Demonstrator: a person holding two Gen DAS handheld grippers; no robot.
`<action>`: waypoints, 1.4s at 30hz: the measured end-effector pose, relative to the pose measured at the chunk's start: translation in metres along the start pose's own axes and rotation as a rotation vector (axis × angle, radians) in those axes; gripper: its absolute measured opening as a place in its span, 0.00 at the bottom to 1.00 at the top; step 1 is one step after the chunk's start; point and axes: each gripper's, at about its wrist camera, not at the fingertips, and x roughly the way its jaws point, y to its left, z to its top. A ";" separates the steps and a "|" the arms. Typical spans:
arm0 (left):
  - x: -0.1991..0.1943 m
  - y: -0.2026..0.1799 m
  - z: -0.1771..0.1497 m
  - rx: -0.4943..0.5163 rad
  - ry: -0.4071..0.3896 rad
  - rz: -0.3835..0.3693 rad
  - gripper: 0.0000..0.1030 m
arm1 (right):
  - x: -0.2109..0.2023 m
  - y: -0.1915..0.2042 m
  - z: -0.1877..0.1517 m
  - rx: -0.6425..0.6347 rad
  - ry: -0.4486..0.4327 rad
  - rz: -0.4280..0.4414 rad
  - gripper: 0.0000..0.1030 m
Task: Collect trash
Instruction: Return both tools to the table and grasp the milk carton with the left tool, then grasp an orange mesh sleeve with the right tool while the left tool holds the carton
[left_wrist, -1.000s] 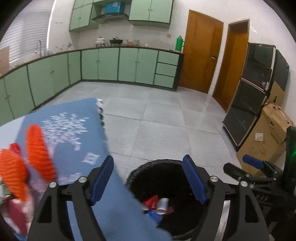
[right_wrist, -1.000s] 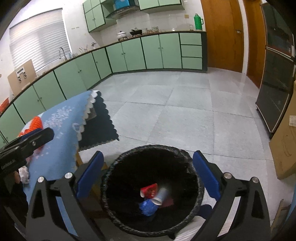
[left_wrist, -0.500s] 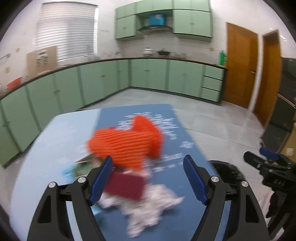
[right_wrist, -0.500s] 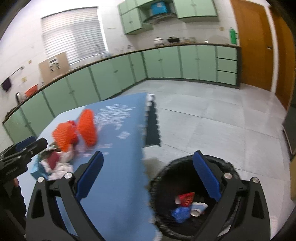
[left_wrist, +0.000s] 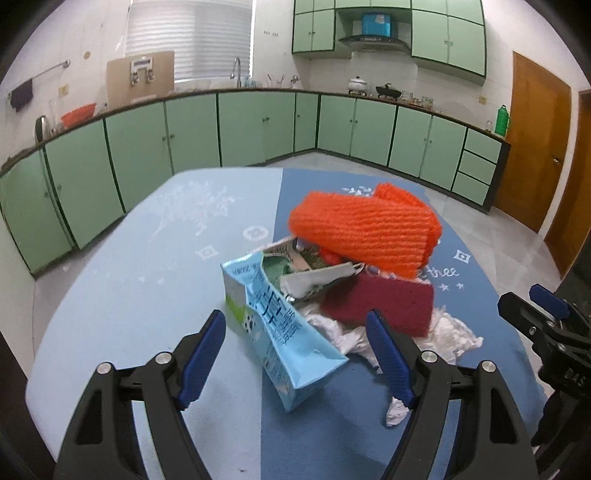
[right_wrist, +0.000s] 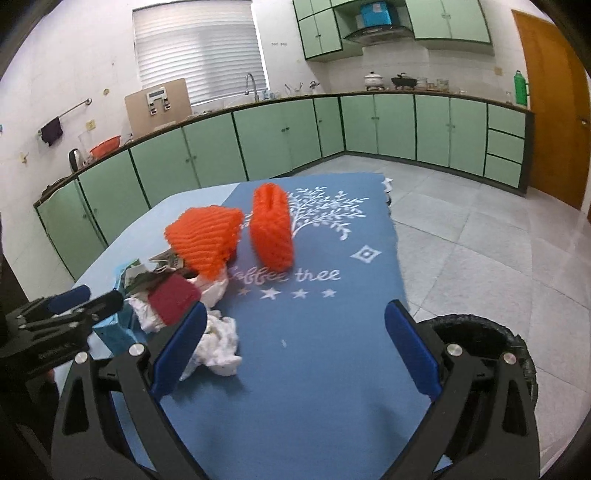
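Note:
A heap of trash lies on the blue table mat (right_wrist: 314, 369): a torn light-blue milk carton (left_wrist: 280, 325), a dark red pad (left_wrist: 384, 302), crumpled white tissue (left_wrist: 447, 332), and orange foam fruit netting (left_wrist: 362, 229). My left gripper (left_wrist: 295, 362) is open and empty, its jaws on either side of the carton's near end. My right gripper (right_wrist: 291, 354) is open and empty above the mat, right of the heap. In the right wrist view the tissue (right_wrist: 218, 347) lies by its left finger, with two orange nets (right_wrist: 273, 229) farther back.
A black bin (right_wrist: 484, 339) stands on the floor at the table's right edge. The round table (left_wrist: 140, 266) has a light-blue cloth to the left. Green cabinets (left_wrist: 258, 129) line the far walls, with tiled floor between.
Both grippers have swung away from the bin, left and up over the table. The trash heap now lies straight in front of the left gripper. Both stay open.

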 end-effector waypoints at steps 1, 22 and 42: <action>0.003 0.000 -0.001 -0.004 0.006 0.003 0.74 | 0.001 0.002 0.001 -0.004 0.001 0.002 0.91; 0.011 0.029 -0.002 -0.125 0.038 -0.030 0.34 | 0.012 0.031 0.001 -0.069 0.032 0.049 0.90; 0.016 0.043 0.020 -0.144 0.015 0.065 0.34 | 0.037 0.052 0.033 -0.079 0.027 0.084 0.81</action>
